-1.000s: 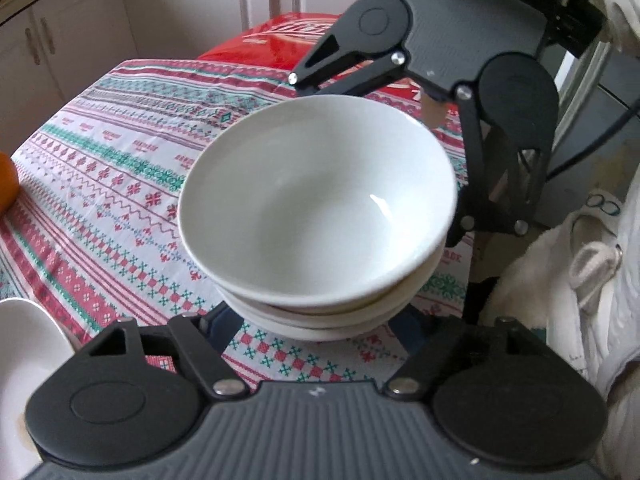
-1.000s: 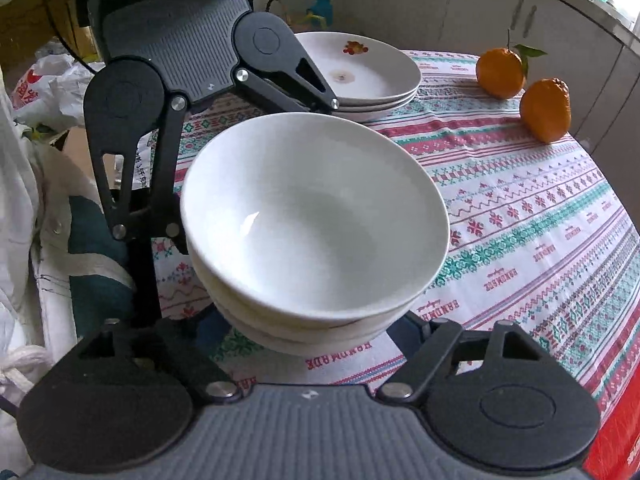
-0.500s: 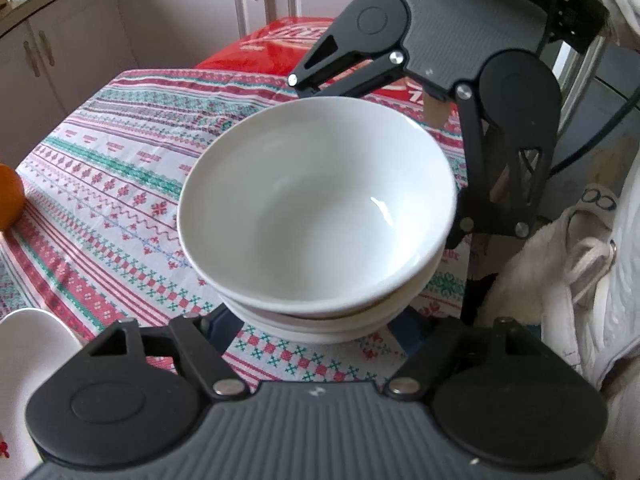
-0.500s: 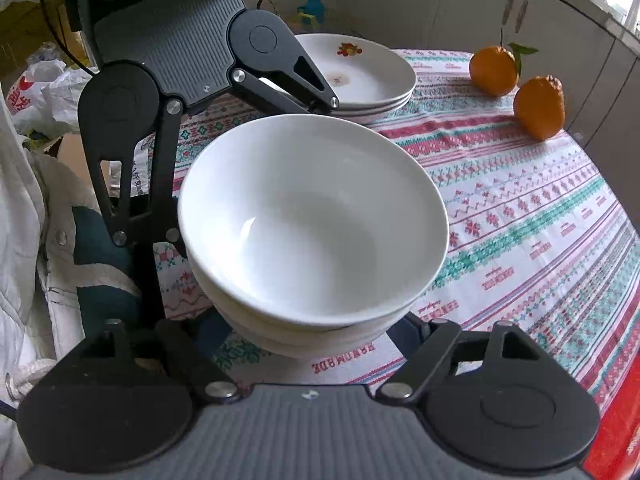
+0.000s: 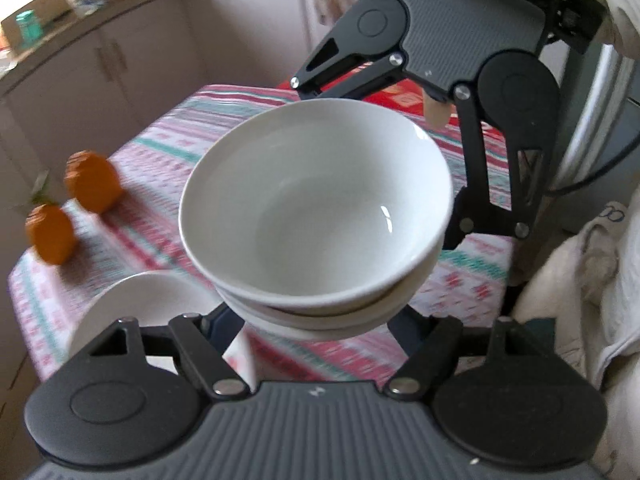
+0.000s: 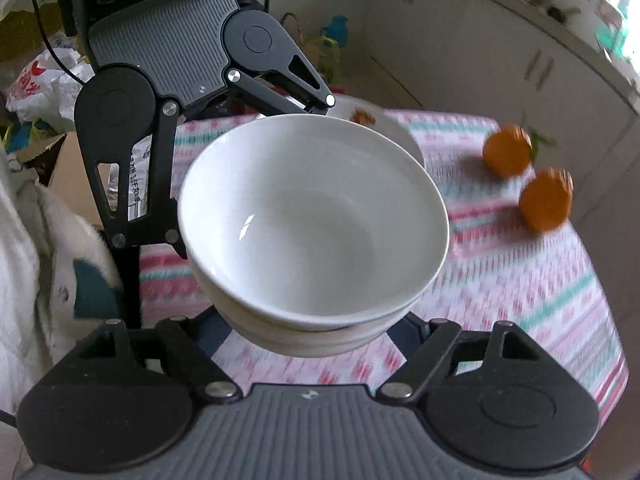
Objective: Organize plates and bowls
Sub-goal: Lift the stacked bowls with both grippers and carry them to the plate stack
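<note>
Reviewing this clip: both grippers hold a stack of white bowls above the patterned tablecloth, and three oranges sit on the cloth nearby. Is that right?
Not quite. The left gripper and right gripper do hold the stack of white bowls over the patterned tablecloth, but the right wrist view shows only two oranges, not three.

Stack of white bowls [image 5: 316,216]: plain, glossy, nested, upright, slightly tilted, raised above the desk. Stack of white plates [image 6: 384,124]: floral motif, laid flat on the desk behind the bowls, partly hidden.
</note>
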Available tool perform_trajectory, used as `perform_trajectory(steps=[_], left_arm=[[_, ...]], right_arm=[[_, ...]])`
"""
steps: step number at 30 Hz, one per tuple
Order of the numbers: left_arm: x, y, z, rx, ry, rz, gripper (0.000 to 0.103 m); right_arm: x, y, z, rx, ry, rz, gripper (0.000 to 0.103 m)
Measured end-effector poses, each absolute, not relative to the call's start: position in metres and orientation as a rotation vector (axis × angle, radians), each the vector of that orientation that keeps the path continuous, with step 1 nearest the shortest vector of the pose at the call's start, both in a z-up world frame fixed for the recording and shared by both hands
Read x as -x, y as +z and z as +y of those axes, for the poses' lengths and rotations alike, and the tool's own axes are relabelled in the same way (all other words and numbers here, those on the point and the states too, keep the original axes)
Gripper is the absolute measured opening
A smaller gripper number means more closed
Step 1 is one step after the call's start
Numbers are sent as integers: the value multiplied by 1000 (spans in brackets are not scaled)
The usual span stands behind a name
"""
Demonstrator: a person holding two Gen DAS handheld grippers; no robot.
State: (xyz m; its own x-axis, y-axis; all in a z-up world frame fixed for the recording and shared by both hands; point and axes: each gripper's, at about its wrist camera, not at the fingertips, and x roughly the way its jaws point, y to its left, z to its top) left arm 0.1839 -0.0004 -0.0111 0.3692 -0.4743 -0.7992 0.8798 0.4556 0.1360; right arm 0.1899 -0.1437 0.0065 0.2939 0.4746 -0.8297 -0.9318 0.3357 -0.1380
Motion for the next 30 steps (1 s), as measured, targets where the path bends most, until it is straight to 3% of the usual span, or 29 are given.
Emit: perform_trajectory(steps=[14, 30], left_arm=[[-227, -9, 85, -563, -757, 776, 77], [-255, -31, 104, -526, -769, 835, 77]], right_arm=[[-258, 7, -49, 798, 1153, 704, 86], [-291, -17, -25, 760, 1160, 797, 86]])
